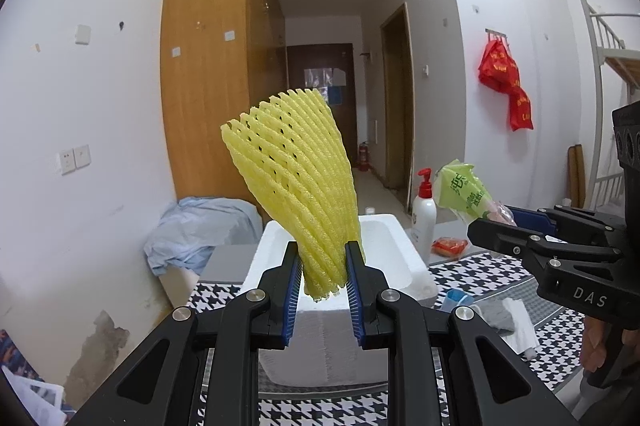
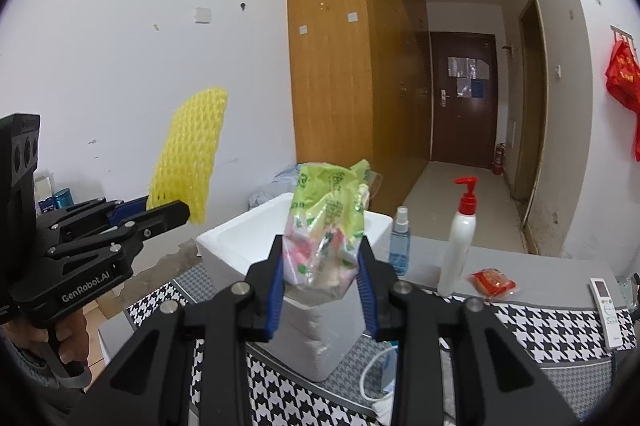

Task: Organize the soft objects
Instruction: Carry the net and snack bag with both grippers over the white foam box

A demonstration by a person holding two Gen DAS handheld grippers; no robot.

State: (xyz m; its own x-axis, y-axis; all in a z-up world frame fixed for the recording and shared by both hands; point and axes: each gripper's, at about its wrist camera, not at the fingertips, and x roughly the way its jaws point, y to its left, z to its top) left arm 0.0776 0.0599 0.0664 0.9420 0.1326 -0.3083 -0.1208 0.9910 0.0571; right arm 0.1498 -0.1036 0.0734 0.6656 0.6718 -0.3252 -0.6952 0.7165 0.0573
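My left tool (image 1: 325, 268) is clamped on the lower end of a yellow foam net (image 1: 292, 178), which stands up above the white foam box (image 1: 400, 258). My right tool (image 2: 320, 280) grips a green plastic bag (image 2: 328, 226) above the same box. Right of the box on the worktop (image 2: 560, 326) stand a spray bottle (image 2: 399, 242) and a pump bottle (image 2: 460, 234).
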